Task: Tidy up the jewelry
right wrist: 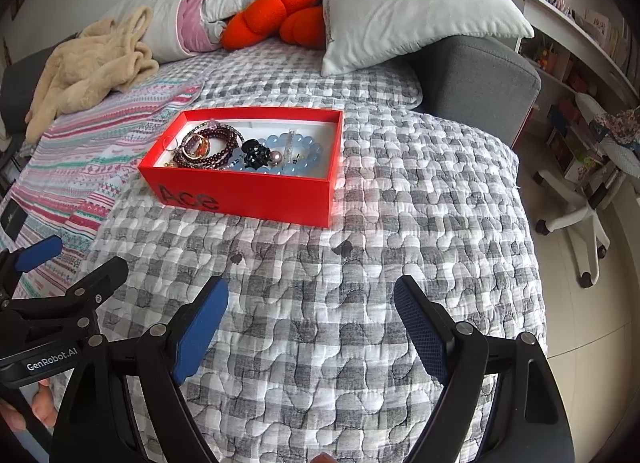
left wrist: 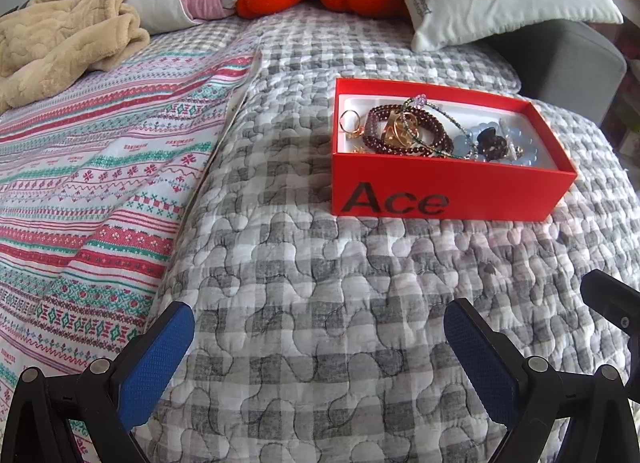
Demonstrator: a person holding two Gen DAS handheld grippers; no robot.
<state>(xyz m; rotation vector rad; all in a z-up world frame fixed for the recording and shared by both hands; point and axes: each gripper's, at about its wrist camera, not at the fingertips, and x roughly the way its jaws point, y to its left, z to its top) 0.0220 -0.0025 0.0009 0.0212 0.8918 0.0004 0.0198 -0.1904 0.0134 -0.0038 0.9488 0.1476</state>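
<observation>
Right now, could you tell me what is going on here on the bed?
A person is holding a two-finger gripper in each hand above a grey checked quilt. Both the left gripper and the right gripper are open and empty, short of a red box marked Ace. The box sits on the quilt and holds a jumble of jewelry: dark red bead bracelets, pale blue bead bracelets, gold rings and a black piece. Nothing is being handled yet.
</observation>
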